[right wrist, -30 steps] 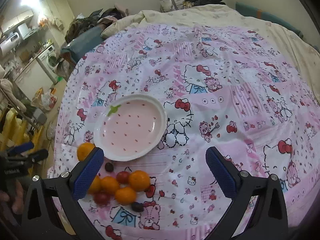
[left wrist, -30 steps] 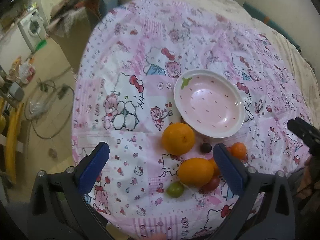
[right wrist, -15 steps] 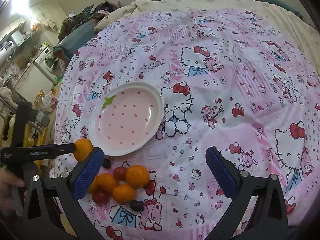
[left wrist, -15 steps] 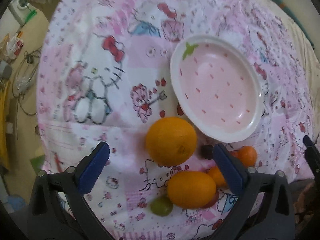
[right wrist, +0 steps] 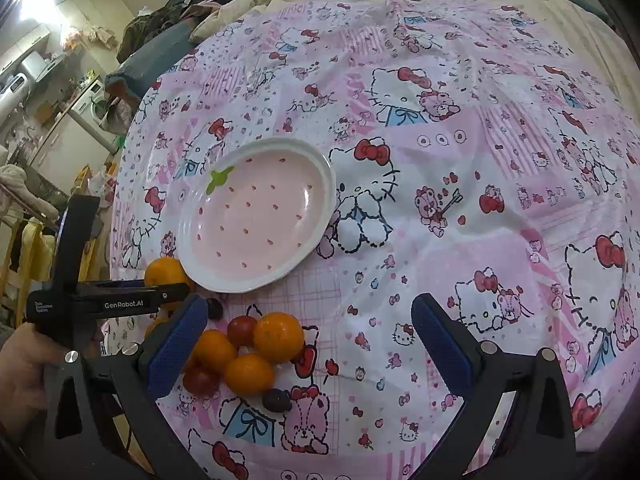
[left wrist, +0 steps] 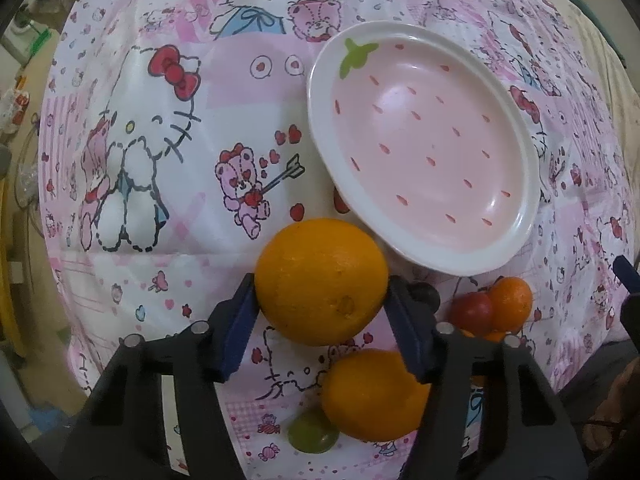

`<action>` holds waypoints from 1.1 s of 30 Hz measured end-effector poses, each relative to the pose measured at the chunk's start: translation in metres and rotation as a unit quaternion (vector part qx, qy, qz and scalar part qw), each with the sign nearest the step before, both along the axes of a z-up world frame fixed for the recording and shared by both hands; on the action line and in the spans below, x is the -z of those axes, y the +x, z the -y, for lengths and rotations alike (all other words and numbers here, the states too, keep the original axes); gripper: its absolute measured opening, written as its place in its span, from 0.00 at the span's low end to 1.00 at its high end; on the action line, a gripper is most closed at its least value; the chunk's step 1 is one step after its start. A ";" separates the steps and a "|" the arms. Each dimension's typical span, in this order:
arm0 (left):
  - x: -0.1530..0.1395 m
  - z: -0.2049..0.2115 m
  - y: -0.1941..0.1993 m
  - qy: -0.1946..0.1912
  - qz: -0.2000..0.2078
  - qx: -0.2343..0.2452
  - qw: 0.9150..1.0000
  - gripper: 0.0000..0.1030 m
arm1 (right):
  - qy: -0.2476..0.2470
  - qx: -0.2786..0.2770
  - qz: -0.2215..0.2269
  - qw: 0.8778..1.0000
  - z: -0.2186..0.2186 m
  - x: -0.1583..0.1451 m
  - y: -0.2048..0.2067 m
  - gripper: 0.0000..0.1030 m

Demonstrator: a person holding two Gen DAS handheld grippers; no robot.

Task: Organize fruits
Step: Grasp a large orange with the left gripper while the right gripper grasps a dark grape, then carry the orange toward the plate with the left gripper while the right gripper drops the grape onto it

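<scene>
The left gripper (left wrist: 320, 304), its jaws just closing, clasped the large orange (left wrist: 321, 281) beside the pink plate (left wrist: 524, 184); the right gripper (right wrist: 310, 340) hung wide open, empty.

Cartoon-print bedcover (right wrist: 460, 184) under plate (right wrist: 188, 240), apparently loose fruit (right wrist: 279, 337).

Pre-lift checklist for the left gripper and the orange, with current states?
1. Left gripper straddles the large orange: ok; its jaws have just been closing.
2. Blue pads pressing both sides of the orange: ok, they appear to touch it.
3. Strawberry plate has nothing in it: ok.
4. Second orange clear of the gripped one: ok, a gap shows between them.
5. Right gripper out of the way: ok, open and holding nothing, above the small fruits.
6. Grip firm enough to lift: cannot tell.
</scene>
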State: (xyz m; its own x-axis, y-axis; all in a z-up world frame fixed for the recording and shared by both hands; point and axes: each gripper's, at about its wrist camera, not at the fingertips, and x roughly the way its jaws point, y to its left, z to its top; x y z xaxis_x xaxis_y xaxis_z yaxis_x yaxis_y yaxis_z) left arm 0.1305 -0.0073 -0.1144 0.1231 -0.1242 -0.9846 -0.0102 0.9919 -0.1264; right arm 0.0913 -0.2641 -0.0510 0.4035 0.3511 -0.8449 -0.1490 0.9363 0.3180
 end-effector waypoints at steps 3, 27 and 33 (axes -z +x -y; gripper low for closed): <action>-0.003 0.002 -0.001 -0.006 0.002 0.002 1.000 0.53 | -0.014 -0.027 -0.008 1.000 -0.007 0.005 -0.005 0.97; -0.045 -0.025 -0.026 -0.054 0.037 -0.021 0.998 0.53 | -0.154 -0.289 -0.048 0.944 -0.087 0.062 -0.066 0.21; -0.047 -0.026 -0.028 -0.050 0.042 -0.025 0.998 0.53 | -0.122 -0.267 -0.037 0.955 -0.075 0.047 -0.061 0.20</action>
